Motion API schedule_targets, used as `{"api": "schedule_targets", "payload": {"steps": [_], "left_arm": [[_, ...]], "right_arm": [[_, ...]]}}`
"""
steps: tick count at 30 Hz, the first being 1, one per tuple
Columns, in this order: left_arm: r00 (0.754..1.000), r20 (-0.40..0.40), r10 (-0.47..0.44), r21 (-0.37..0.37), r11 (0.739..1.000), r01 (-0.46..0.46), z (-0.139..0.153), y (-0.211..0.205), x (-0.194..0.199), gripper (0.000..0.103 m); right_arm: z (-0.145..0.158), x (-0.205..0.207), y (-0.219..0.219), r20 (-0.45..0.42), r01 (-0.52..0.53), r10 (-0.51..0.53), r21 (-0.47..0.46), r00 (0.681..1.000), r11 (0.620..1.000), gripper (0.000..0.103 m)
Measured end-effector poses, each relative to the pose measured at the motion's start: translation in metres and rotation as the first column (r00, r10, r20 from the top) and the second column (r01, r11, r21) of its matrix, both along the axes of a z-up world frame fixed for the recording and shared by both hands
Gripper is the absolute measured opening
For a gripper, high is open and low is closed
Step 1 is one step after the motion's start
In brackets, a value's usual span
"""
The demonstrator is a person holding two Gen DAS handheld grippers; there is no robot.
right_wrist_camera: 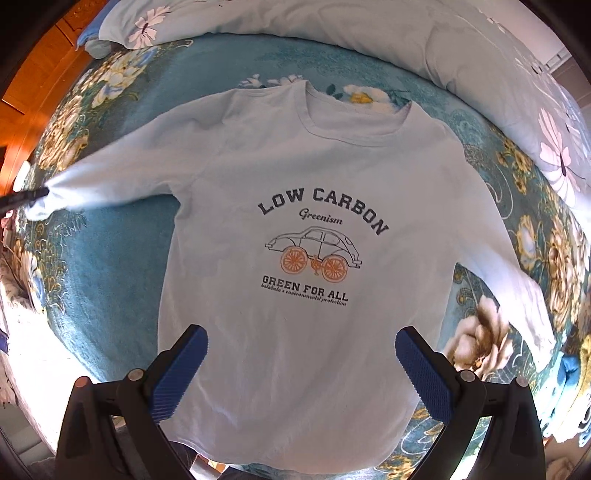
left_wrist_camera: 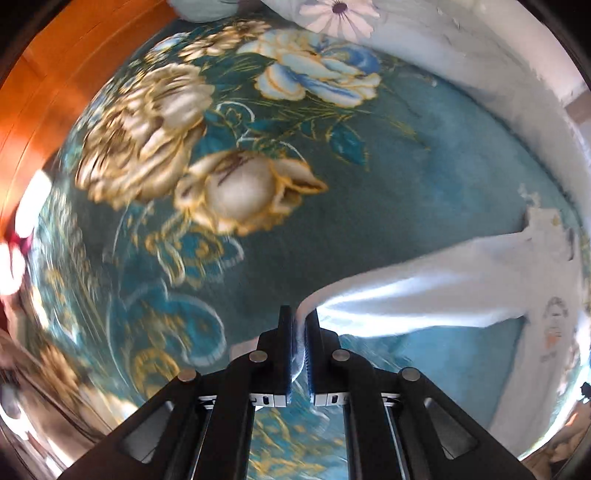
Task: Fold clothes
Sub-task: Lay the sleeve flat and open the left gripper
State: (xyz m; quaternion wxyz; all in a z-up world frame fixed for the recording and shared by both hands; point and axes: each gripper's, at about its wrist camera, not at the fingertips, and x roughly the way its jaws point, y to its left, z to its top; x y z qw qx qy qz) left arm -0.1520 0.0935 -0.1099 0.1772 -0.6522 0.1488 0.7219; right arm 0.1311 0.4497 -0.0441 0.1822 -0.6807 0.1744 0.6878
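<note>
A pale long-sleeved shirt (right_wrist_camera: 295, 229) lies face up on a teal bed blanket (right_wrist_camera: 110, 266) patterned with large cream and blue flowers. In the right wrist view the right claw (right_wrist_camera: 301, 373) hangs over the lower part of the shirt's body, its two blue-padded fingers (right_wrist_camera: 424, 376) spread wide with bare cloth between them and neither pad pressing on anything that can be seen. Ahead of this claw the chest print reads "LOW CARBON", with a small car drawing on orange wheels and "GREEN FOR ALL" beneath; the round neckline lies farther ahead still. Beyond the neckline, a pale floral quilt (right_wrist_camera: 369, 33) is bunched along the far edge of the bed. Far off to this claw's left, one sleeve is drawn out taut to its cuff, where a dark tip of the left claw (right_wrist_camera: 35, 194) meets it. The other sleeve trails off to its right and down over the blanket. In the left wrist view the left claw (left_wrist_camera: 300, 325) has its fingers pressed together, pinching the sleeve cuff (left_wrist_camera: 314, 306) between the pads; the sleeve runs from the fingertips off to this claw's right toward the shirt's body at the frame edge. The blanket here is blurred. An orange wooden surface (left_wrist_camera: 55, 74) shows at this claw's far left.
</note>
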Motion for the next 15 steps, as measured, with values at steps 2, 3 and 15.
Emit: {"api": "schedule_targets", "payload": {"steps": [2, 3, 15], "left_arm": [[1.0, 0.005, -0.023, -0.042, 0.999, 0.024, -0.01, 0.006, -0.006, 0.007], [1.0, 0.012, -0.023, -0.051, 0.998, 0.024, -0.014, 0.008, -0.008, 0.007], [0.99, 0.032, 0.135, 0.158, 0.978, -0.139, 0.024, -0.014, 0.04, 0.065]], "right_arm": [[0.0, 0.004, 0.001, -0.001, 0.009, -0.009, 0.003, 1.0, 1.0, 0.103], [0.0, 0.006, 0.002, -0.001, 0.015, -0.015, 0.004, 1.0, 1.0, 0.103], [0.005, 0.051, 0.021, 0.002, 0.119, -0.119, 0.028, 0.993, 0.993, 0.103]]}}
